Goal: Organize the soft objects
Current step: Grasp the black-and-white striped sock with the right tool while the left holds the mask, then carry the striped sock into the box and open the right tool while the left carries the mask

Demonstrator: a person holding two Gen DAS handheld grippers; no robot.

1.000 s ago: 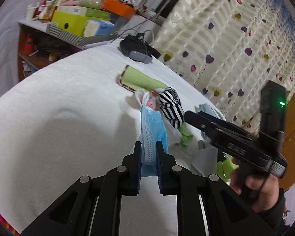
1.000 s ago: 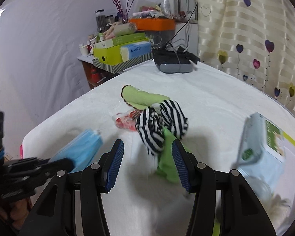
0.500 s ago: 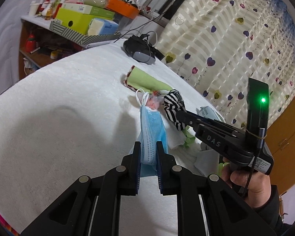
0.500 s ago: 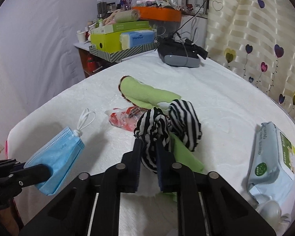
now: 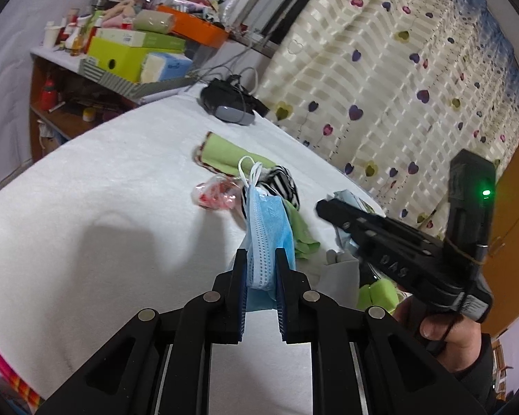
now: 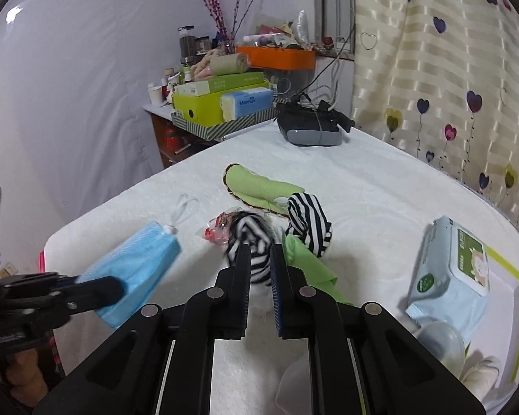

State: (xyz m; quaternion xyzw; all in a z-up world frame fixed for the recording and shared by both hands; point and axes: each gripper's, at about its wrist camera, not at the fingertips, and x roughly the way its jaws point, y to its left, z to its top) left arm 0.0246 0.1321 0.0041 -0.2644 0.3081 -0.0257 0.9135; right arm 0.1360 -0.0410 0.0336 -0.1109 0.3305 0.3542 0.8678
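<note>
**A:** Progress looks early. 2 items are gripped, nothing visibly sorted into a final place. The left gripper has its jaws narrowed onto the pleated blue disposable face mask, held clear of the white textured table cover. The right gripper has just been easing its jaws a little, yet the pads press the black-and-white striped fabric piece, whose other end trails at 1 o'clock.

**B:** What is left on the cover?

**A:** In the right wrist view, the flat light-green cloth mitt with dark trim lies at 12 o'clock, the crinkled red-and-clear plastic wrapper at 11 o'clock, a green cloth just beside the striped piece, and the pale-blue wet-wipes pack at 3 o'clock.

**B:** Room to move?

**A:** Bare cover spreads from 9 to 11 o'clock in the left wrist view. The table edge drops off at 9 o'clock; the heart-print curtain closes the 2 o'clock side. The grippers sit near each other, so crossing paths seems the main risk.
</note>
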